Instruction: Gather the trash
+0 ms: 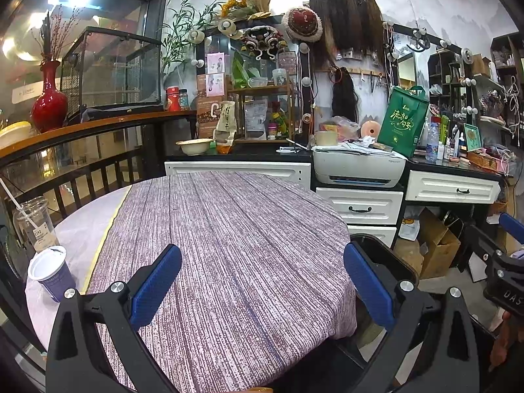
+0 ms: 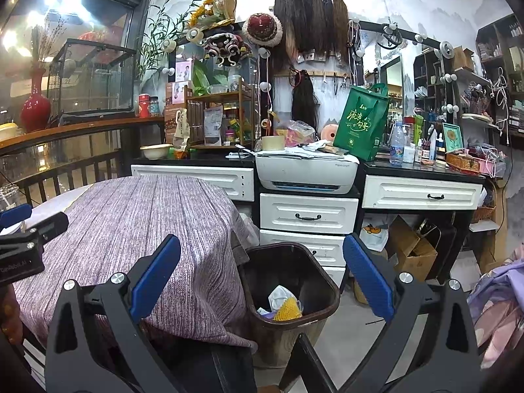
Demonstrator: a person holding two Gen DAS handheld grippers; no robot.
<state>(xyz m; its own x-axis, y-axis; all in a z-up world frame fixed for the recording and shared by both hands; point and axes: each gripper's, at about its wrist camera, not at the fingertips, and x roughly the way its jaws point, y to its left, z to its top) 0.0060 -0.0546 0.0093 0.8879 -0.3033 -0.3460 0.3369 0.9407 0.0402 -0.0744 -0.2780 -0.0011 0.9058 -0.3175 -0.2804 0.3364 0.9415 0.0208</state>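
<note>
The left hand-held gripper (image 1: pixel 262 288) hangs over the round counter (image 1: pixel 229 229), which is covered by a purple striped cloth; its blue-padded jaws stand wide apart with nothing between them. At the counter's left edge a white-rimmed paper cup (image 1: pixel 50 271) stands upright, and just behind it a clear plastic cup (image 1: pixel 34 226) with a straw, also upright. The right hand-held gripper (image 2: pixel 262 288) is likewise spread wide and empty, and it points past the counter's right edge toward a dark brown trash bin (image 2: pixel 291 294) on the floor, close against the hanging cloth. Inside the bin lie a crumpled white piece (image 2: pixel 280 294), a yellow net-like piece (image 2: pixel 288 309) and a bit of purple scrap beside them. Each gripper shows at the edge of the other's view, the two being near one another. Behind the counter stand white drawers, a printer (image 2: pixel 306 172) and a green bag (image 2: pixel 362 122)
</note>
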